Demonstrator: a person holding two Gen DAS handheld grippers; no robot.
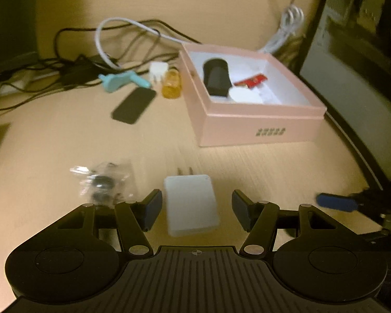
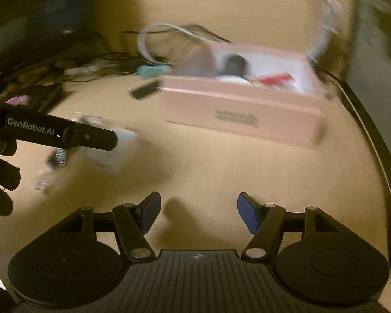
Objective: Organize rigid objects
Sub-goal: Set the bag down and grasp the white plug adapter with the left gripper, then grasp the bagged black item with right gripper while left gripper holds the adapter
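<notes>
Between the fingers of my left tool (image 1: 196, 210) lies the white charger (image 1: 191, 204), unclamped, fingers apart for grasping; my right tool (image 2: 198, 212) is apart, empty.

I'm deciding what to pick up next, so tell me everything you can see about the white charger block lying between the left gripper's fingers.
The white charger block is a rounded rectangular plug adapter that looks like matte plastic. Metal prongs stick out of its far end, pointing toward the pink box. It lies flat on the wooden table, between the open fingers of the left hand-held gripper, with visible gaps on both sides, so neither pad touches it. A clear bag of small dark parts lies apart to its left.
</notes>
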